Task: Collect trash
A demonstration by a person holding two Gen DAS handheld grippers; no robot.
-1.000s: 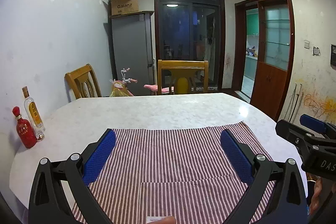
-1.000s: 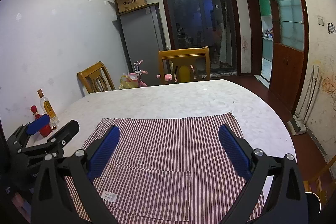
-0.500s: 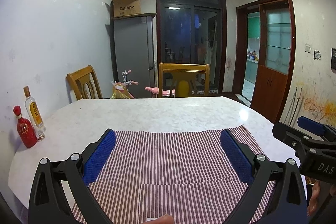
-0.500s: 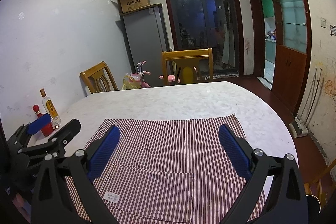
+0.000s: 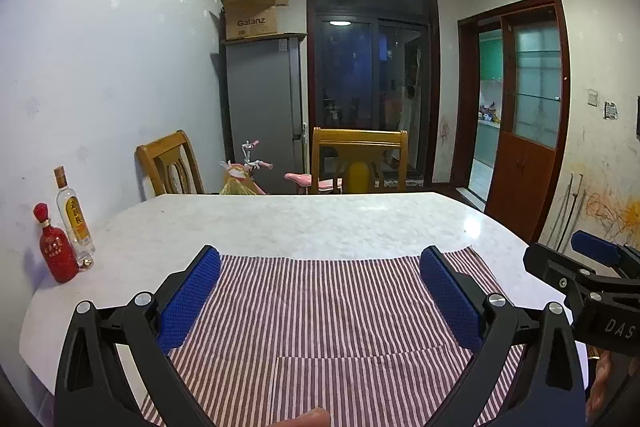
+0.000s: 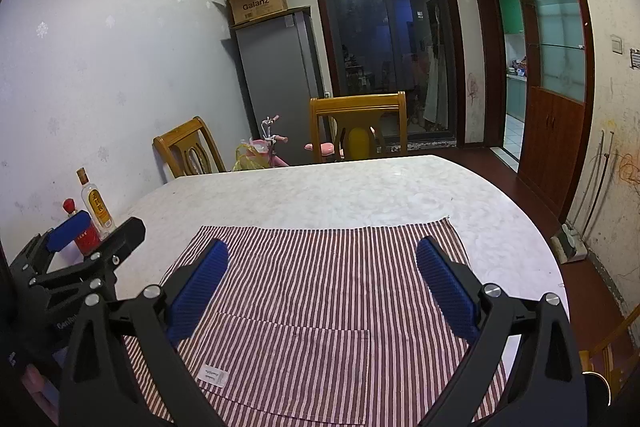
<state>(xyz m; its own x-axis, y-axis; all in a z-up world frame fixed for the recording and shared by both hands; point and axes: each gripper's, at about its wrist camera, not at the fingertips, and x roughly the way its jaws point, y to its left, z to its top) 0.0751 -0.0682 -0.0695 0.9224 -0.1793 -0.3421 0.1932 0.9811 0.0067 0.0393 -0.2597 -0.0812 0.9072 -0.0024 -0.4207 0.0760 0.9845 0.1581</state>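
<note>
Both the left tongs [image 5: 320, 291] and right tongs [image 6: 322, 281] gape wide and empty above the striped cloth [image 6: 320, 267] on the marble bench [image 5: 320, 223].

The left gripper [image 5: 320, 291] hangs with its blue pads spread wide over a red-and-white striped cloth [image 5: 320, 311] on the marble table [image 5: 320, 223]. Left of the fingers stand a red bottle [image 5: 56, 247] and a clear bottle [image 5: 74, 215]; the right gripper [image 5: 584, 267] pokes in beyond the right finger.
</note>
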